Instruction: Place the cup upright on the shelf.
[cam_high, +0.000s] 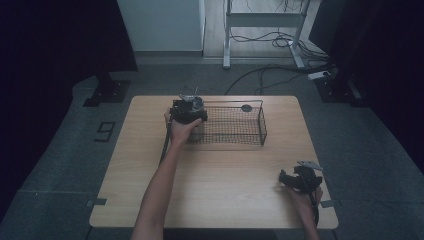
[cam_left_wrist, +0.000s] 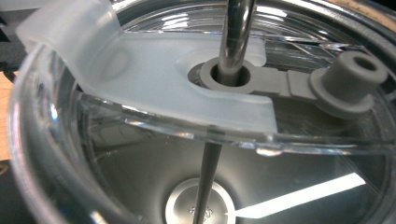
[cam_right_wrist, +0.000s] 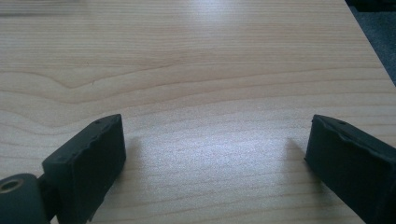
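Wooden table (cam_high: 215, 170) carries a wire basket (cam_high: 235, 127) toward twelve o'clock, where the left gripper (cam_high: 189, 111) holds a clear-lidded tumbler (cam_left_wrist: 140, 140) at the basket's nine o'clock end; whether its jaws pinch the tumbler I cannot tell. If the grip is loose, the tumbler may tip on the wire or its metal straw (cam_left_wrist: 236, 37) may catch, while the right gripper (cam_right_wrist: 215, 154), jaws spread and empty, rests at five o'clock, too far to help.

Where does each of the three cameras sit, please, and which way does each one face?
High view: above the person's side, looking forward and down on the table; both forearms, left claw at the wire basket.
Left claw view: looks close into a clear lidded cup with a metal straw.
Right claw view: looks along open jaws at the table.
Shared: the wooden tabletop.
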